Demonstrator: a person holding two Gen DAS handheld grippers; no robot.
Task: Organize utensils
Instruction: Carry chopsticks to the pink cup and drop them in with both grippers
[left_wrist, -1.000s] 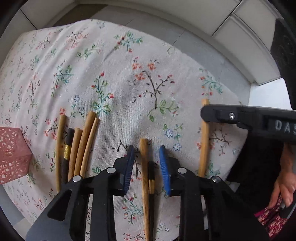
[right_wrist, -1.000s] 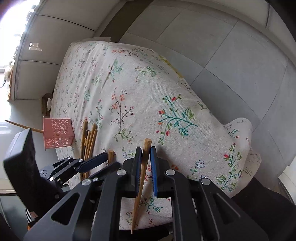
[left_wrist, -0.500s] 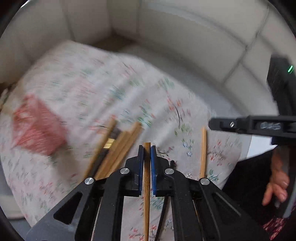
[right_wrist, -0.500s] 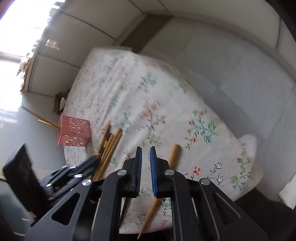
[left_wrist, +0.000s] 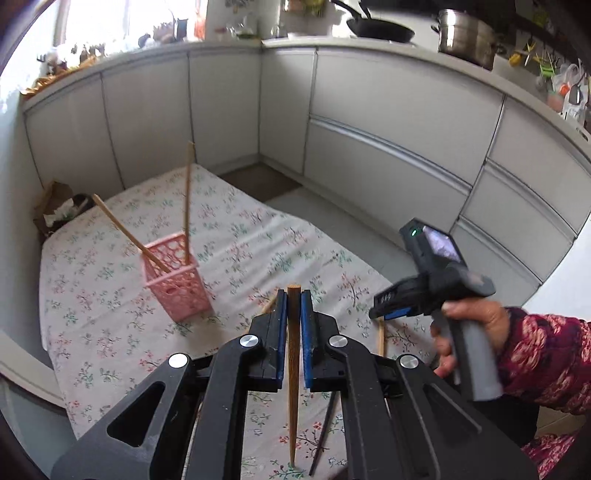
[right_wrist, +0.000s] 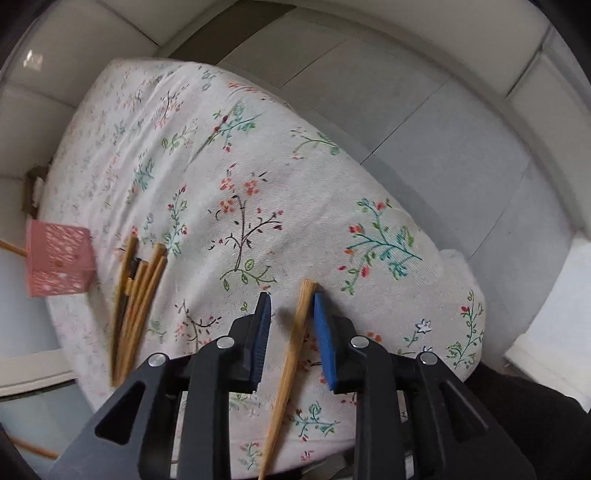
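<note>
My left gripper (left_wrist: 293, 295) is shut on a tapered wooden chopstick (left_wrist: 293, 369), held off the table with its thick end forward. Beyond it to the left stands a pink mesh basket (left_wrist: 177, 280) with two wooden chopsticks (left_wrist: 187, 199) leaning in it. My right gripper (right_wrist: 291, 299) points down at the floral tablecloth (right_wrist: 258, 166). Its jaws stand open astride another wooden chopstick (right_wrist: 291, 354) that lies on the cloth near the right pad. A bundle of chopsticks (right_wrist: 138, 295) lies to the left, beside the basket (right_wrist: 57, 262).
A person's hand in a patterned sleeve (left_wrist: 535, 354) holds the right gripper (left_wrist: 380, 308) at the table's right edge. A dark chopstick (left_wrist: 325, 432) lies under my left gripper. White cabinets (left_wrist: 369, 147) ring the table, and a grey tiled floor (right_wrist: 443, 147) lies beyond it.
The left gripper shut on a wooden chopstick, lifted it and tilted up so the basket came into view. The right gripper, earlier shut on its chopstick, now stands open over it on the cloth.
</note>
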